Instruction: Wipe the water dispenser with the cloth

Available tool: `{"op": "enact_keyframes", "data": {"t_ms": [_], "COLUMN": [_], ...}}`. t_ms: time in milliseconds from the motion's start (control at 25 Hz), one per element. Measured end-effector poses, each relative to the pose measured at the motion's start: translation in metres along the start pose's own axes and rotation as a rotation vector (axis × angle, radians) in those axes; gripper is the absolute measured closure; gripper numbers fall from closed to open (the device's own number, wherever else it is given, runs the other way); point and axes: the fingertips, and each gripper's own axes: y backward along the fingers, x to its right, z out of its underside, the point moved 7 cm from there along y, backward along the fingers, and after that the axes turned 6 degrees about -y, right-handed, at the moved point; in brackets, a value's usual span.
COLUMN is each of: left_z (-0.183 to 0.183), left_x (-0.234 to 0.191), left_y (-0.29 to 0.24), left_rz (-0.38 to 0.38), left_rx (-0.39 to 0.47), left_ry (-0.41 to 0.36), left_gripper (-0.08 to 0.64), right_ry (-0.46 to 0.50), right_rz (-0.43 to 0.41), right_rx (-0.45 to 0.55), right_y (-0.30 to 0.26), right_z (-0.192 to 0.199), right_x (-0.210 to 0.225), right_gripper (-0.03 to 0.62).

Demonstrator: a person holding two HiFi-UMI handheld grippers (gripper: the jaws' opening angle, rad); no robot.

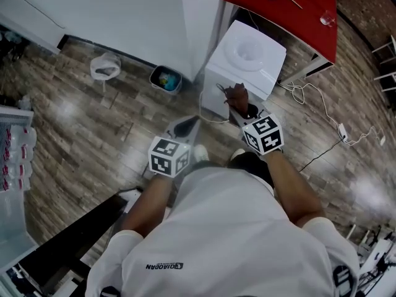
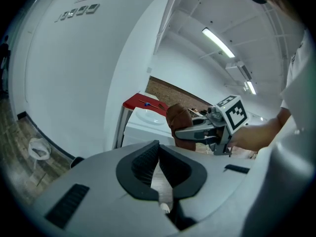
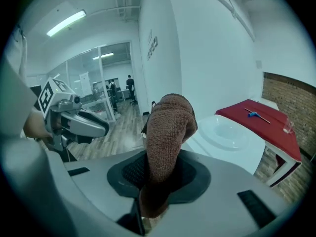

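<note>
In right claw (image 3: 157, 177) | cloth (image 3: 168, 127) clamped | long axis along claw

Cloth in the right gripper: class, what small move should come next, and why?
Probably ease the right gripper forward and rightward until the cloth presses on the water dispenser. The jaws are clamped on the brown cloth, which stands up beside the dispenser's white top and seems not to touch it yet. The left gripper is shut and empty, so it offers no help.
</note>
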Motion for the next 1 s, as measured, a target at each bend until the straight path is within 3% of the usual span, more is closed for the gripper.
{"op": "enact_keyframes", "data": {"t_ms": [160,480,760,1000], "left_z": [-0.003,0.008,0.006,0.002], "left_x": [-0.008,-0.005,-0.011,-0.02], "left_y": [-0.01,-0.01,-0.01,-0.009], "left_rz": [-0.012,-0.07,-0.101,-0.118], "left_rx": [-0.002,0.006,0.007,0.027], "left_ry": [0.021,0.095,0.128,0.149], "left_gripper": [0.56,0.56,0.56,0.56], "right_ry": [0.08,0.146,0.079,0.063], "right_rz": [0.023,0.02,-0.025,-0.012], "right_rx": [-0.05,-0.102,-0.164,-0.209], "right_y": [-0.04,-0.124,-0.152,-0.158], "right_z": [-0.024,-0.073,-0.073,-0.065], "right_x": [0.022,0.057,0.067,0.073], "right_gripper": [0.506,0.506,0.506,0.506]}}
